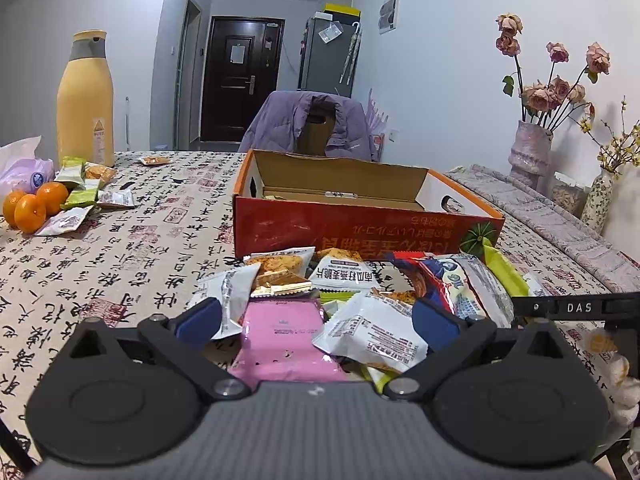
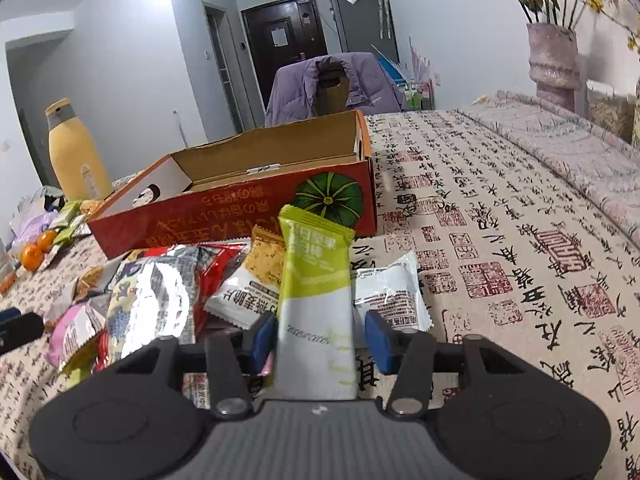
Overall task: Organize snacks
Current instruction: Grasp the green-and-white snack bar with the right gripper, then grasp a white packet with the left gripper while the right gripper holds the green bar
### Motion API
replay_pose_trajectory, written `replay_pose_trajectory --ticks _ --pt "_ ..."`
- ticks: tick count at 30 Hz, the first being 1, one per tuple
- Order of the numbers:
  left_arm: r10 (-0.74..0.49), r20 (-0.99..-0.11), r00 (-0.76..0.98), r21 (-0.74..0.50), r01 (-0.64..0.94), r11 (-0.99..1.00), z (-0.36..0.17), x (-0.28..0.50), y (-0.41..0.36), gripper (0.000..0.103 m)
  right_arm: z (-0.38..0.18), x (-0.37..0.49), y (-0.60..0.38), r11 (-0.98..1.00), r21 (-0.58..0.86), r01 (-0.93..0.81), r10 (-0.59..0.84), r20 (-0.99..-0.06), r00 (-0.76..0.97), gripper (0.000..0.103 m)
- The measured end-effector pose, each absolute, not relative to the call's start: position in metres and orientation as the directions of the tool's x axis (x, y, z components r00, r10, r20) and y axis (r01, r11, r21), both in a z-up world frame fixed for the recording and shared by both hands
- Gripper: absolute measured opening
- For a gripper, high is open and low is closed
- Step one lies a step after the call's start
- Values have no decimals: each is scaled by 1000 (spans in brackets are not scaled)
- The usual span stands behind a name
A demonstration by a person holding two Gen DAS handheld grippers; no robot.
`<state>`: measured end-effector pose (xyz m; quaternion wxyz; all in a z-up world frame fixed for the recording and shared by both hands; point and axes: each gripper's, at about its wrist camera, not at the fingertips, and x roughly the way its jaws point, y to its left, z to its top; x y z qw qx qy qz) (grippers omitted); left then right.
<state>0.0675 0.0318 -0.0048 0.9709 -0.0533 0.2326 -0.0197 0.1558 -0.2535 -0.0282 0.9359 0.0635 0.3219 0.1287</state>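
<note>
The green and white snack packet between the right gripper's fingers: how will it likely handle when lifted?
The green and white packet stands upright unsupported, so probably fairly stiff. It looks thin and flat, likely light. Its glossy wrapper may slip; a gap shows beside one pad of the right gripper.

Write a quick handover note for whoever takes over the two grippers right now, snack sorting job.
Right gripper: jaws around the upright green-and-white snack packet, left pad touching, small gap at the right pad; not yet clamped.
Left gripper: open, over the pink packet in the pile.
Red cardboard box behind the pile: no snacks visible inside.
Left: the pile, plus packets beside the oranges.
</note>
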Motion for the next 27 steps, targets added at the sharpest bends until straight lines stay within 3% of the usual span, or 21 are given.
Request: replay_pose_trajectory --ticks 7,15,24,27 --pt "-57 -453 890 -120 3 993 -6 68 36 103 -26 147 -253 962 183 -205 274 -569 775 36" --pt "-18 -457 889 -130 -47 990 -2 74 49 103 -12 129 -249 976 105 -192 219 -485 846 36" --pt "61 -545 836 -117 -148 982 -14 105 80 103 -9 126 -251 980 87 -179 199 -466 862 36" --pt "68 -569 820 -113 -160 981 -18 116 89 93 -10 125 -250 980 88 -179 199 -469 861 36"
